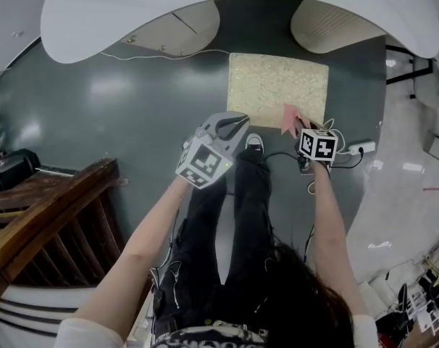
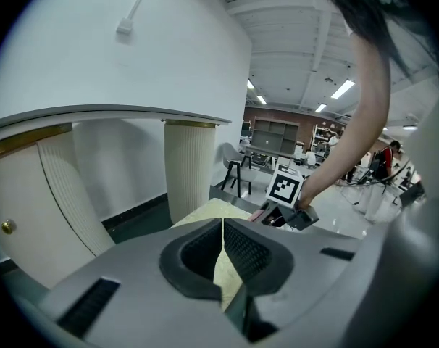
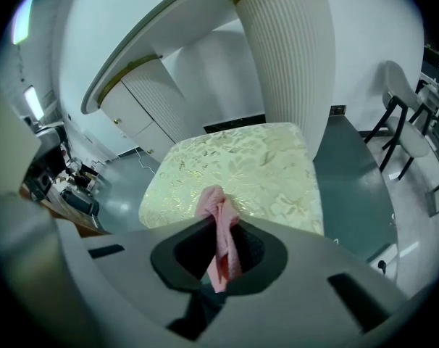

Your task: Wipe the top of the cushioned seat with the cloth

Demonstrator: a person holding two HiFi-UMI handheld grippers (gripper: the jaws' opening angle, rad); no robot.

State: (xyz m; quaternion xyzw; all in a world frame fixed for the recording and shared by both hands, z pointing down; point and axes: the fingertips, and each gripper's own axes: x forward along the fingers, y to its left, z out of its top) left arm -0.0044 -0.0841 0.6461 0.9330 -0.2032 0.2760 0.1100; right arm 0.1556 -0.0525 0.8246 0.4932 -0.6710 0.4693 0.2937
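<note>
The cushioned seat (image 1: pixel 277 87) is a square, pale gold floral pad on the dark floor. In the right gripper view the seat (image 3: pixel 241 169) fills the middle. My right gripper (image 1: pixel 300 126) hangs over the seat's near right edge, shut on a pink cloth (image 1: pixel 290 119). The cloth (image 3: pixel 221 227) sticks up in a bunched fold from the right gripper (image 3: pixel 223 249). My left gripper (image 1: pixel 231 127) is at the seat's near left corner, shut and holding nothing. The left gripper view shows the left gripper (image 2: pixel 223 246) with jaws together and a strip of the seat (image 2: pixel 205 212) beyond.
A large white curved counter (image 1: pixel 205 6) on ribbed cream pillars (image 1: pixel 335 24) overhangs the far side of the seat. A wooden stair rail (image 1: pixel 49 216) stands at the left. Cables and a power strip (image 1: pixel 358 148) lie right of the seat. The person's legs (image 1: pixel 234 216) stand just before it.
</note>
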